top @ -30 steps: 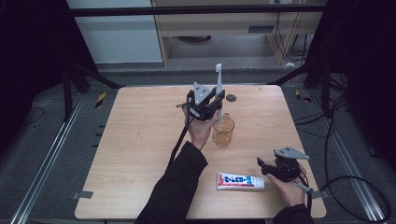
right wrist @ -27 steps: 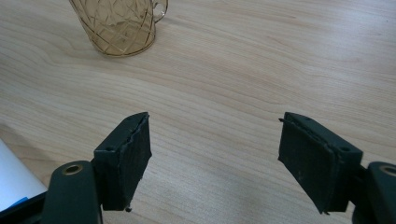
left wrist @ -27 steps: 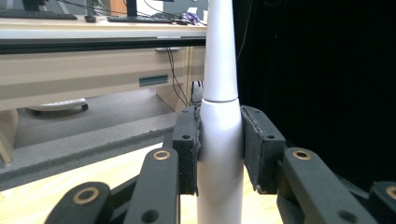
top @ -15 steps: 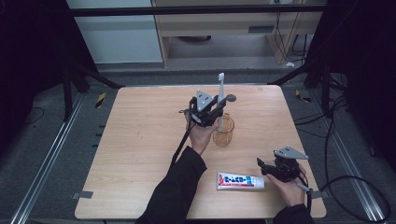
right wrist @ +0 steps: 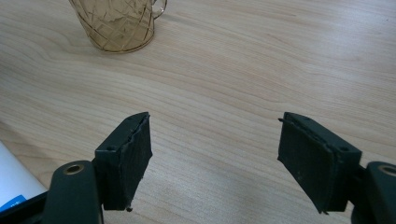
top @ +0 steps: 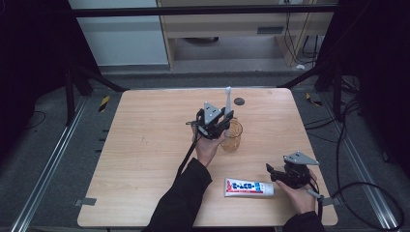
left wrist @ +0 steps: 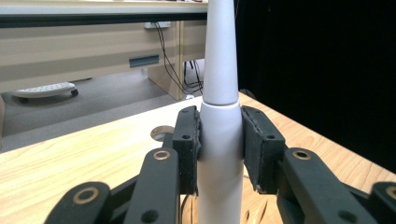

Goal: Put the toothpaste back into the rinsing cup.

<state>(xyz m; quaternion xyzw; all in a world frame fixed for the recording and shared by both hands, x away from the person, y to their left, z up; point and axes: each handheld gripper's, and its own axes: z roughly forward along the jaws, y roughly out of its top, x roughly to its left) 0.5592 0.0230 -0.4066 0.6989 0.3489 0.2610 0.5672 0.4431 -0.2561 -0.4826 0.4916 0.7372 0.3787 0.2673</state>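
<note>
A white electric toothbrush (top: 227, 102) stands upright in my left gripper (top: 223, 121), above the rim of an amber glass cup (top: 233, 136) at the table's middle. In the left gripper view both jaws are shut on the toothbrush handle (left wrist: 220, 154). My right gripper (top: 271, 172) rests near the front right of the table, open and empty, just right of a white toothpaste tube (top: 248, 187) that lies flat. In the right gripper view the jaws stand wide apart over bare wood, with the cup (right wrist: 117, 23) farther ahead and the tube's end (right wrist: 14, 184) at the lower left.
The wooden table (top: 145, 145) has a small dark round mark (top: 239, 101) near its back edge. A cable trails from the left gripper along the forearm. Metal rails and dark floor surround the table; a desk and cables lie beyond.
My left gripper has carried the toothbrush slightly right and lower, closer over the cup. The right gripper and the toothpaste tube have stayed put.
</note>
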